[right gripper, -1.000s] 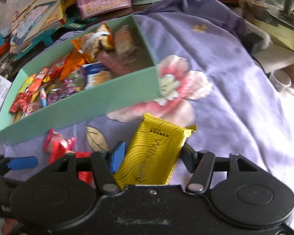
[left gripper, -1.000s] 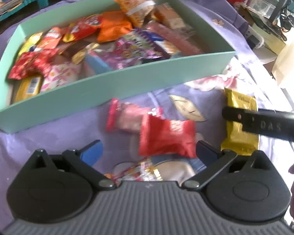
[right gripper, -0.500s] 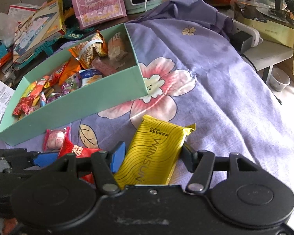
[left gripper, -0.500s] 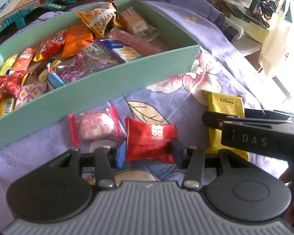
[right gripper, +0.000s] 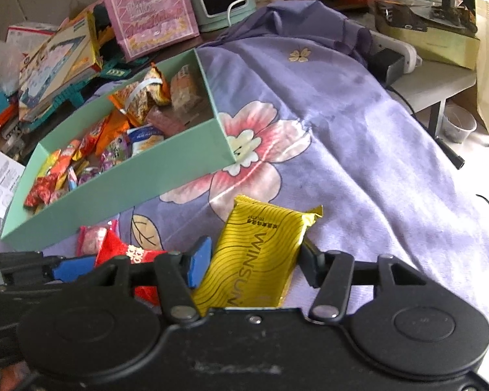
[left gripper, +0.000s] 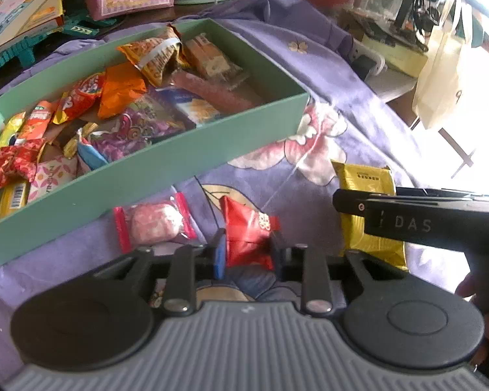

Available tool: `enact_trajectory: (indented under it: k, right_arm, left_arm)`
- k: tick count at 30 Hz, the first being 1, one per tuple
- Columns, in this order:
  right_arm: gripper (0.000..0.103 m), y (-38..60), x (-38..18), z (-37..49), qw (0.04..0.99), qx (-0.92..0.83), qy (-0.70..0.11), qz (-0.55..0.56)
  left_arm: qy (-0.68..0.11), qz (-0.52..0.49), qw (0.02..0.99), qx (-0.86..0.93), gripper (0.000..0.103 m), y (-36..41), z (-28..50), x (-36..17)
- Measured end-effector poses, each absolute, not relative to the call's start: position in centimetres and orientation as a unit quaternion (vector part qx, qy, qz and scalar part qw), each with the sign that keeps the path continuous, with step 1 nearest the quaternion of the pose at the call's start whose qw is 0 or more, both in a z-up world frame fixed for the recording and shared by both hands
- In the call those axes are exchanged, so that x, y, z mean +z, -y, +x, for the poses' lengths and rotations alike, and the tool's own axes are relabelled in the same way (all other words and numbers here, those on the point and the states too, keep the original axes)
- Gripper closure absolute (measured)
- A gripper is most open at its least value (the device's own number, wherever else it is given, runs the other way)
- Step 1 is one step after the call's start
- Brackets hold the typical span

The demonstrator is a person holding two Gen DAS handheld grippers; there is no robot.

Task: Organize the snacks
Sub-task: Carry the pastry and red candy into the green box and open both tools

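Both grippers low over the purple cloth, each clamped on a snack

Left gripper (left gripper: 248,251) pinches the red packet (left gripper: 247,234) near its end, just in front of the green box (left gripper: 179,163). Right gripper (right gripper: 254,260), close beside it, squeezes the yellow bar (right gripper: 260,251), angled toward the box. A pink candy (left gripper: 153,224) lies loose by the wall.

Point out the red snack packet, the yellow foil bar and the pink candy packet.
Red crinkled snack packet (left gripper: 249,238), left wrist view: packet's middle.
Yellow foil wafer bar (right gripper: 260,254), right wrist view: printed front face.
Pink clear-wrapped candy packet (left gripper: 153,224), left wrist view: pink centre.
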State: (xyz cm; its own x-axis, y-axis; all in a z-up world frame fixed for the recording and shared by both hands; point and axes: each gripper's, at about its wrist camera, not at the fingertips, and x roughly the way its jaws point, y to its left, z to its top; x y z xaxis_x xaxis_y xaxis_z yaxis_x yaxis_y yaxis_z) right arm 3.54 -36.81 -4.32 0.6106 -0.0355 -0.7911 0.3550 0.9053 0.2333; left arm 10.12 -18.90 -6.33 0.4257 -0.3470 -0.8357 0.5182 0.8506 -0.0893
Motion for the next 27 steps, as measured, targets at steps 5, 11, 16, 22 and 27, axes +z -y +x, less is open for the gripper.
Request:
enact_trajectory:
  k: [5,11,16,22,27]
  right_arm:
    - [0.047,36.8,-3.3,3.4,0.882,-0.11,-0.417,0.187]
    - [0.047,36.0,-3.0,3.5,0.883,-0.104,-0.417,0.187]
    - [0.047,36.0,-1.8,3.6,0.888,-0.092,-0.408,0.192]
    - [0.047,35.8,1.0,5.9,0.904,-0.073,-0.38,0.183]
    - [0.047,35.5,3.1,8.8,0.915,-0.059,-0.358,0.175]
  left_arm:
    - [-0.465,0.078,0.841,-0.264,0.087,18.2,10.0,-5.6]
    - [-0.464,0.076,0.841,-0.269,0.087,17.9,9.3,-5.4]
    - [-0.455,0.065,0.848,-0.266,0.09,17.3,9.4,-4.3]
    - [-0.423,0.036,0.866,-0.263,0.097,15.9,11.0,-0.9]
    - [-0.381,0.03,0.89,-0.248,0.101,14.8,13.7,2.4]
